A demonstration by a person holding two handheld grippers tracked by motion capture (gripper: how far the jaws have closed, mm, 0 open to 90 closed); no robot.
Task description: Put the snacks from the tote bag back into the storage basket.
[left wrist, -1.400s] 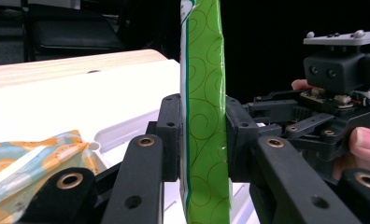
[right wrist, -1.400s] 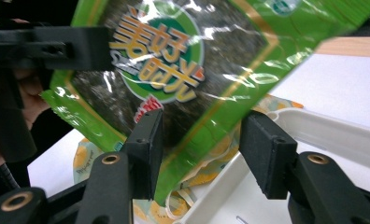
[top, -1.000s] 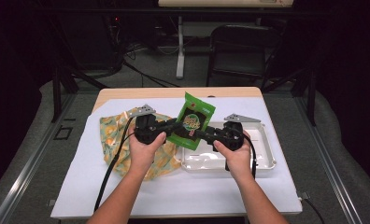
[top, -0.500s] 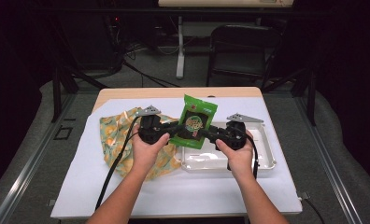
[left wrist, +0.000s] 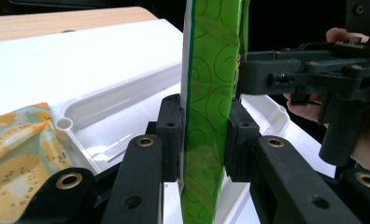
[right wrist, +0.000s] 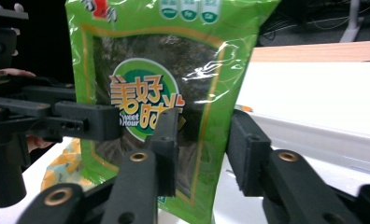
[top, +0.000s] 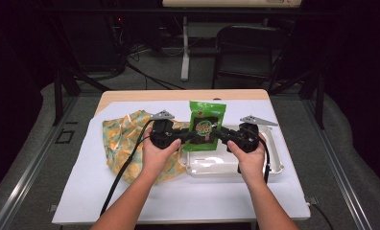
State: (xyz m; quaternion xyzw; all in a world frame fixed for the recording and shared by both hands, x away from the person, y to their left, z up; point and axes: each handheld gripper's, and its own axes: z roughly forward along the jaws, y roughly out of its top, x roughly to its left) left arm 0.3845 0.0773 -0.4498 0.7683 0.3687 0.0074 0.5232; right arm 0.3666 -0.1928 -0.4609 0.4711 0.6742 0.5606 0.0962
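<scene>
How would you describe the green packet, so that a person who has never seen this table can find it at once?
Start at the white tray on the right part of the table. Above its left end, the left gripper and the right gripper hold the green packet upright between them. Unlike the flat orange-patterned cloth beside it, it is glossy, with a round logo.

One green snack packet [top: 206, 125], one white tray [top: 274, 165], one patterned cloth [top: 123, 143], two hand-held grippers.

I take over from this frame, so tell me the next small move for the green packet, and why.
Probably close the right hand-held gripper on the green snack packet's edge. The left hand-held gripper already pinches the packet upright above the white tray, but the right one's jaws stand apart around the packet's other side, so it hangs from one grip alone.
</scene>
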